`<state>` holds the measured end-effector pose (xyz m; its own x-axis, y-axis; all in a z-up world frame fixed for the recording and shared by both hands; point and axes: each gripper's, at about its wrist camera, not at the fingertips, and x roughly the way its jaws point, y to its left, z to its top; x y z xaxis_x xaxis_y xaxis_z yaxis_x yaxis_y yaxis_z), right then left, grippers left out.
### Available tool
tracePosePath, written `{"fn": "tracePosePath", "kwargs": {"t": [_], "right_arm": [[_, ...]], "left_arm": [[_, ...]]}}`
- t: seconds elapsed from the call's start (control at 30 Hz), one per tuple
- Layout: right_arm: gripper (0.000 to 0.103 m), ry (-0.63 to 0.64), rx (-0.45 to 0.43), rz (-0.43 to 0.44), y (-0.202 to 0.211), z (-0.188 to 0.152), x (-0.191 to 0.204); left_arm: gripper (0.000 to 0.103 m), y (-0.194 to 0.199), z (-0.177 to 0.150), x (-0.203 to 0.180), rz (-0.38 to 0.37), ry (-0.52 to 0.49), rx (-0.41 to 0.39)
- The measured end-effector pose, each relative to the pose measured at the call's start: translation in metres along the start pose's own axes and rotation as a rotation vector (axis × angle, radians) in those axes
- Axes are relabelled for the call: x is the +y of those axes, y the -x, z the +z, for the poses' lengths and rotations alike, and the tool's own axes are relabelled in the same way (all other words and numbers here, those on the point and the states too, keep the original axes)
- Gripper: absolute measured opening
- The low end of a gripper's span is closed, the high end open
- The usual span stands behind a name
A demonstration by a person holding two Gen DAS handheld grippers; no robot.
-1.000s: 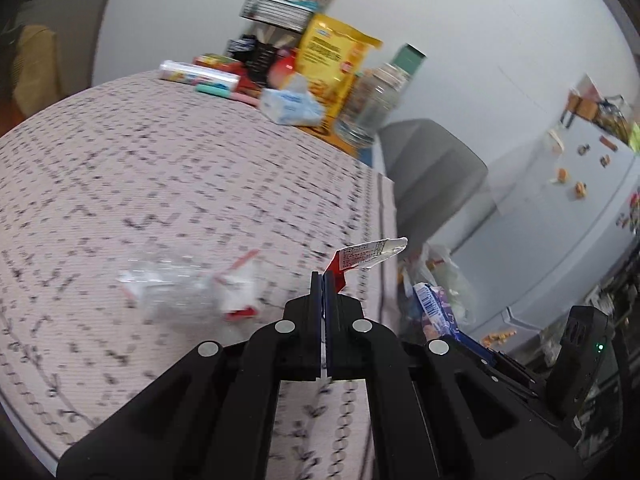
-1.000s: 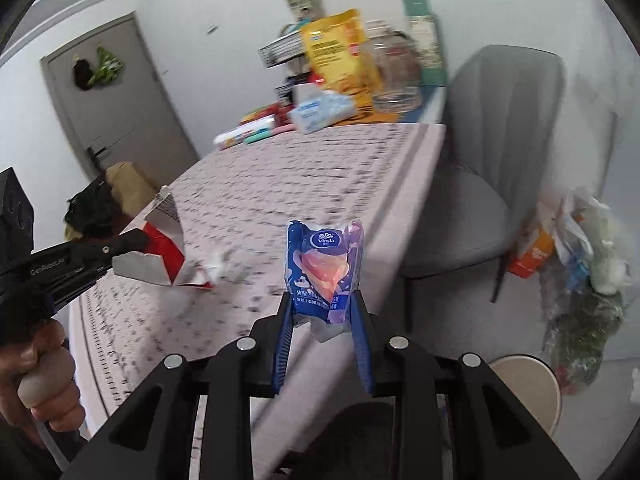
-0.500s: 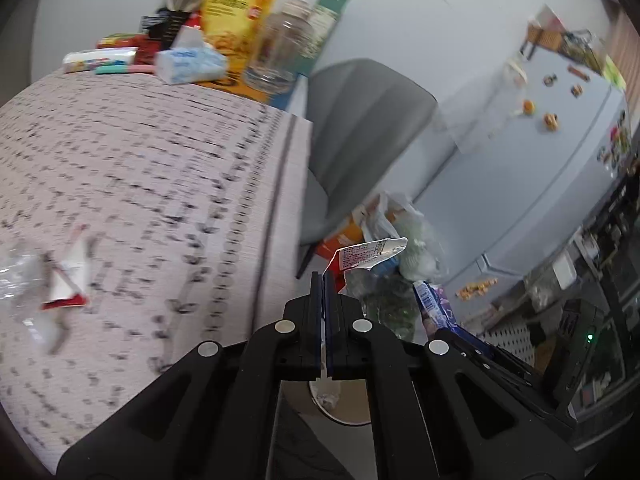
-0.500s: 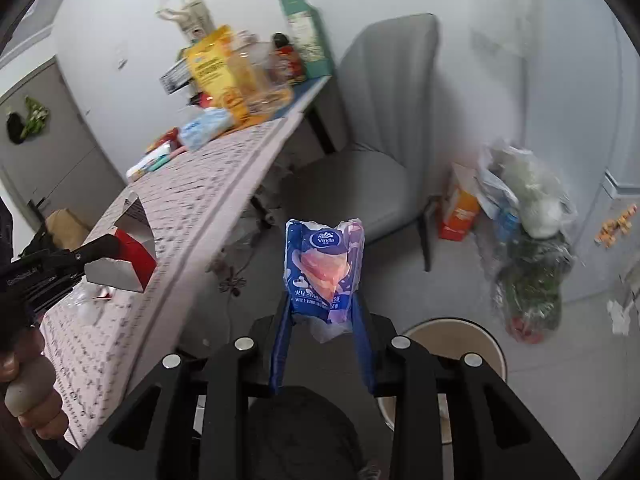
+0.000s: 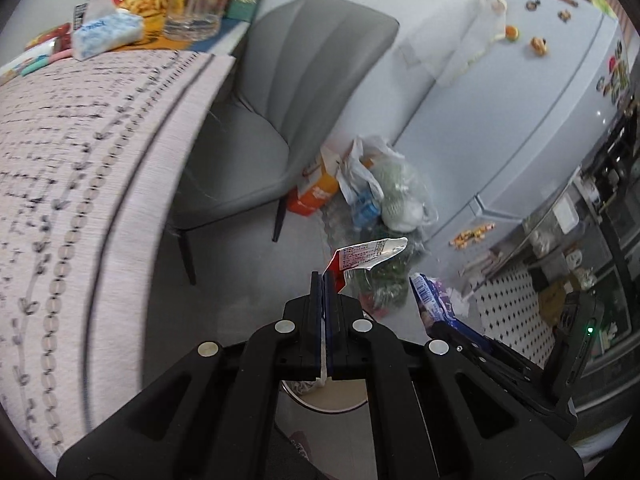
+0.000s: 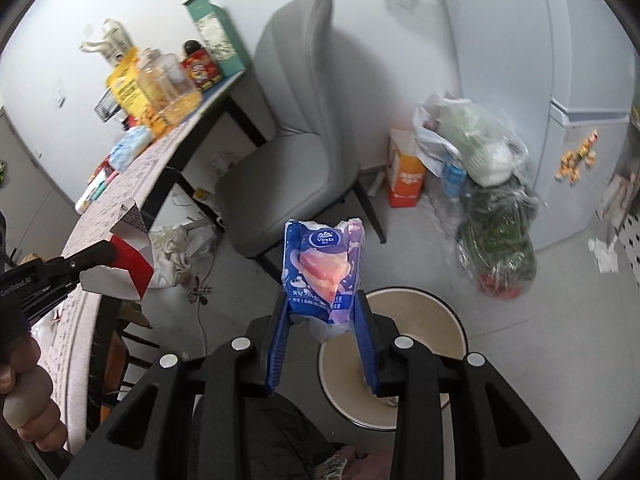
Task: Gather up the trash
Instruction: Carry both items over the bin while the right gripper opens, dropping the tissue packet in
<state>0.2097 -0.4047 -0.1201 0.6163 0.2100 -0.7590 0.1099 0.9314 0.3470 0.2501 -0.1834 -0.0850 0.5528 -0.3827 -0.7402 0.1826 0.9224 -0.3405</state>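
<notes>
Right wrist view first: our right gripper (image 6: 322,320) has the blue tissue pack (image 6: 323,268) standing up between its fingers, right above the round bin (image 6: 452,332) on the floor. The jaws have just been easing apart with the pack between them, and whether the pads still press on it, we can't really tell. Over in the left wrist view, our left gripper (image 5: 324,280) is clamped tight on a red-and-white wrapper (image 5: 370,254), and it's also off the table (image 5: 80,140), hanging over the floor with the bin's rim peeking out under the fingers.

So where are we? We'd say both pieces are picked up and carried over, and the drop is what's left. Pack looks lined up; the wrapper probably needs a little more travel to sit over the bin.

Further out, there's a grey chair (image 6: 296,128), bags (image 6: 476,148) by the fridge (image 5: 540,80), and a crumpled plastic bit at the table edge near our left hand (image 6: 24,396), maybe more trash for another trip.
</notes>
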Motion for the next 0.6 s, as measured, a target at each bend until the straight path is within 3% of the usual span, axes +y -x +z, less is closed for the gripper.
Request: {"fn": "tracePosePath", "kwargs": {"t": [0.17,0.4,0.6], "right_arm": [[0.034,-0.031,0.022,0.001,-0.018,-0.001,-0.019],[0.056,-0.098,0.019,0.063,-0.038,-0.001,-0.038],[0.071,-0.134,-0.007,0.046,-0.028,0.002,-0.061]], "left_arm": [[0.002,-0.025,-0.004,-0.009,0.012,-0.013,0.045],[0.002,-0.051,-0.011,-0.013,0.04,-0.019,0.096],[0.002,-0.073,-0.017,-0.024,0.025,-0.023,0.136]]}}
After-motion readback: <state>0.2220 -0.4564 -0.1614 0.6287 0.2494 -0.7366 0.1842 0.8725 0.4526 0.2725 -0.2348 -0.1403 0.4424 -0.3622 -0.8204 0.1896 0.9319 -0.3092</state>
